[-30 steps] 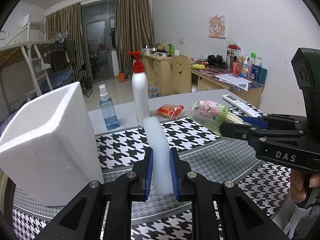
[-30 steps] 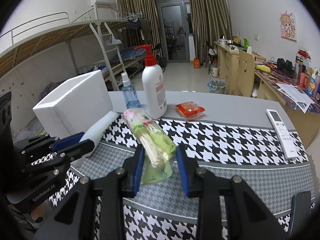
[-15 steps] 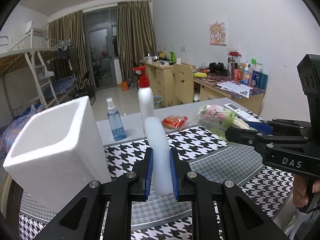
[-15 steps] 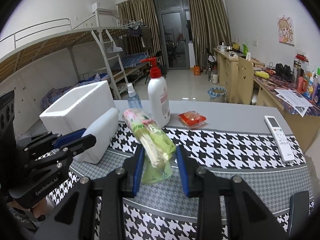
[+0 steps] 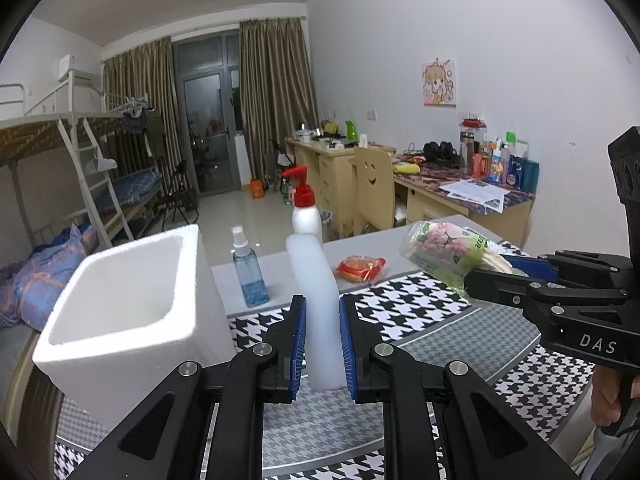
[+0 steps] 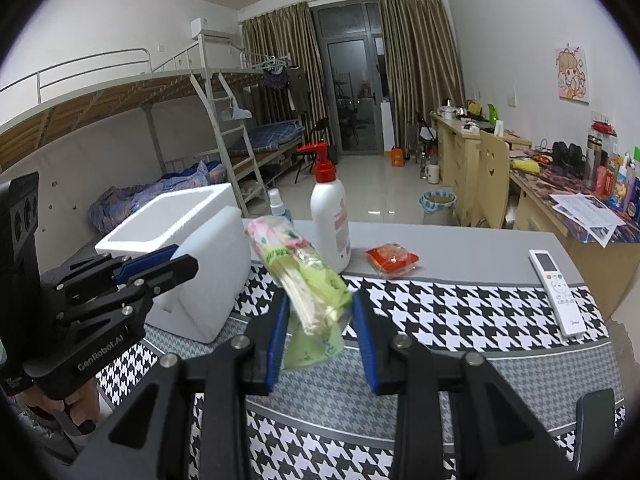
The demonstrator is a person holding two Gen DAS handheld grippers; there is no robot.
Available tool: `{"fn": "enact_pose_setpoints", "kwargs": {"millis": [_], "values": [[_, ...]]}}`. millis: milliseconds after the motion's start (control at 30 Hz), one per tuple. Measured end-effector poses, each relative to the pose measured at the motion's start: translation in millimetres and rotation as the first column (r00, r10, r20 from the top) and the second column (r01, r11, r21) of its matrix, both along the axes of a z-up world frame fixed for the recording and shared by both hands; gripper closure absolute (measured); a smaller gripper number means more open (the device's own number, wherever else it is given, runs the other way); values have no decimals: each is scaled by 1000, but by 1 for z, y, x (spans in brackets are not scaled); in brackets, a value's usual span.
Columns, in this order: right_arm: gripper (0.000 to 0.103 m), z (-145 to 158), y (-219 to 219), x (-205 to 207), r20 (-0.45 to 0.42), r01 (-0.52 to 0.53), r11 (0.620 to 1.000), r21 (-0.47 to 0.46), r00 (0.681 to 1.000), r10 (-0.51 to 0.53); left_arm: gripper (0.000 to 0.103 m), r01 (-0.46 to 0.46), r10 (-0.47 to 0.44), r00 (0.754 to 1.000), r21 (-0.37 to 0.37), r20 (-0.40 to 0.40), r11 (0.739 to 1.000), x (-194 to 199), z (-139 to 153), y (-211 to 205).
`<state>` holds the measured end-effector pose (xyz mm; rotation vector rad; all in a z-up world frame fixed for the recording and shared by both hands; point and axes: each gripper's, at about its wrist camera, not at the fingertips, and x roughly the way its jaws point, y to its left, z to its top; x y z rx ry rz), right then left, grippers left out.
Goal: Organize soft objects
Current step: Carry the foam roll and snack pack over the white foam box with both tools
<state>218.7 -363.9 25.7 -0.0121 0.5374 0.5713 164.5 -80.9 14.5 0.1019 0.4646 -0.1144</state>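
Observation:
My left gripper [image 5: 322, 304] is shut on a white foam slab [image 5: 316, 280], held upright and edge-on above the table. In the right wrist view the slab [image 6: 216, 268] hangs right beside the white foam box [image 6: 160, 216], and the left gripper [image 6: 176, 260] comes in from the left. My right gripper [image 6: 318, 304] is shut on a soft green and pink floral packet [image 6: 304, 276], pinched near its lower end and tilted away. The left wrist view shows that packet [image 5: 444, 252] sticking out of the right gripper [image 5: 492, 272]. The foam box [image 5: 120, 308] stands open-topped at the left.
A white pump bottle with a red head [image 6: 330, 224], a blue spray bottle [image 5: 250, 276] and a red snack packet [image 6: 392, 258] sit at the table's far side. A white remote [image 6: 554, 292] lies at the right. A houndstooth mat [image 6: 460, 308] covers the table.
Both grippers have risen a little with their loads still held. The foam box now sits lower in both views and its hollow inside shows.

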Motion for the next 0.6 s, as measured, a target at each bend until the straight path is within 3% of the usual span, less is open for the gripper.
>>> {"fn": "enact_pose_setpoints", "kwargs": {"millis": [600], "values": [[66,24,15,-9,62,-25,999,26,998,23,85,-14,14,996,-3,83,1000,-6,21,6]]}}
